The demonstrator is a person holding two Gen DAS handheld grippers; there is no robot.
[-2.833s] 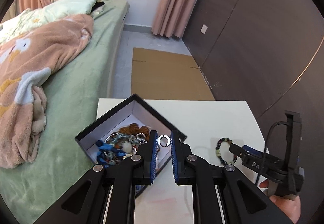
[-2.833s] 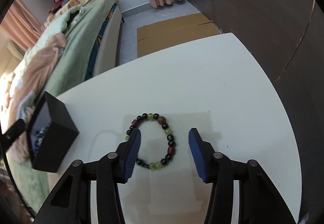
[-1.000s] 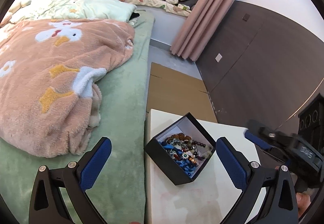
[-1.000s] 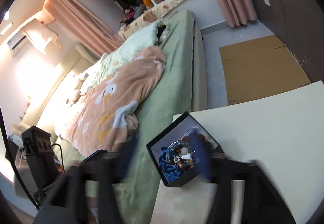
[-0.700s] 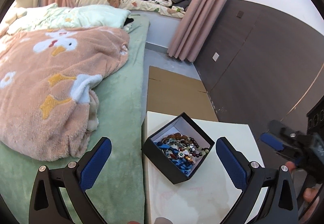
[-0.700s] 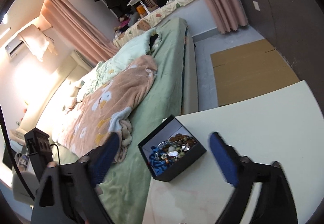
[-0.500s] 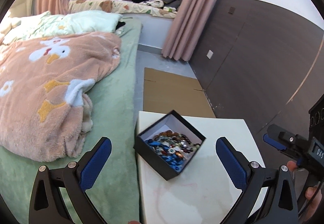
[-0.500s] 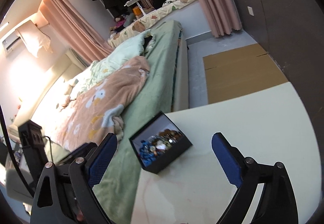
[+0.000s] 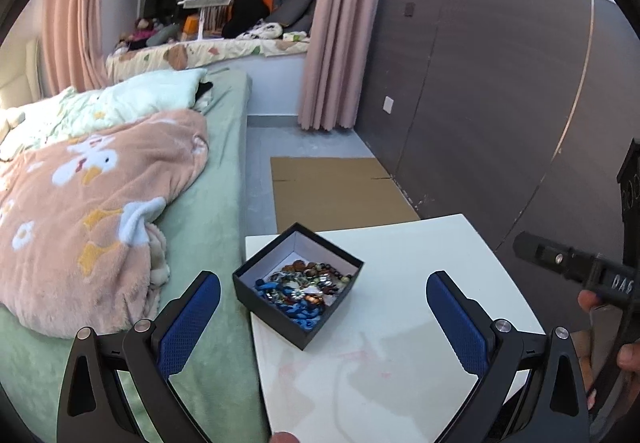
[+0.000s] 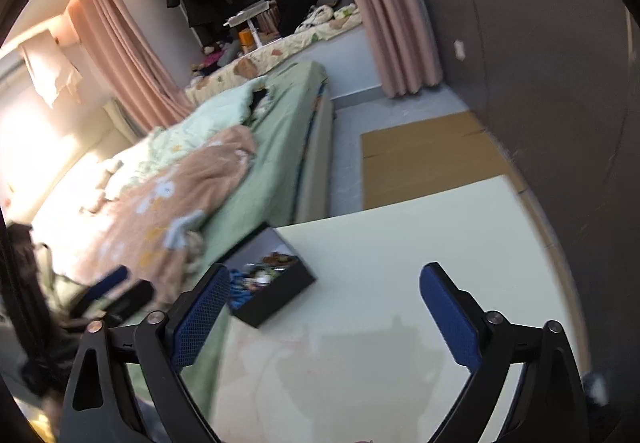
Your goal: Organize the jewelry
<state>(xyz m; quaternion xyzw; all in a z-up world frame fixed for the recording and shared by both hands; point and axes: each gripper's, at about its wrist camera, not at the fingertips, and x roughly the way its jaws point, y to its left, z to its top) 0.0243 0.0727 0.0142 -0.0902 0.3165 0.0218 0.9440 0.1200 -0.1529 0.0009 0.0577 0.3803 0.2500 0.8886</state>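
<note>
Sitting near the 9 o'clock edge of the white flat surface (image 9: 420,255) is the small black square cardboard box (image 9: 298,285) with a pale inside. It is open on top and filled with a heap of mixed jewelry (image 9: 304,283): blue beads, brown beads and shiny silver bits all tangled together. In the left wrist view the left tool (image 9: 320,319) has its two blue-padded fingers (image 9: 188,327) spread very wide, and nothing is between them. The box sits between the two fingers in that view, toward 12 o'clock from the tool, and the pads do not touch it. At 3 o'clock in this view a bit of the right tool (image 9: 576,263) shows as a black bar, with a person's fingers on its handle. In the right wrist view, which is a bit blurry, the right tool (image 10: 324,307) has its jaws spread as wide as they go; they have just been opening, and nothing is between them. There the box (image 10: 272,291) lies at about 10 o'clock, just beside the left blue pad. Next to the surface, toward 9 o'clock, is the bed with a green sheet (image 9: 216,203) and a fluffy pink blanket with white ducks (image 9: 92,199). A flat brown sheet of cardboard (image 9: 336,191) lies on the grey floor toward 12 o'clock.
</note>
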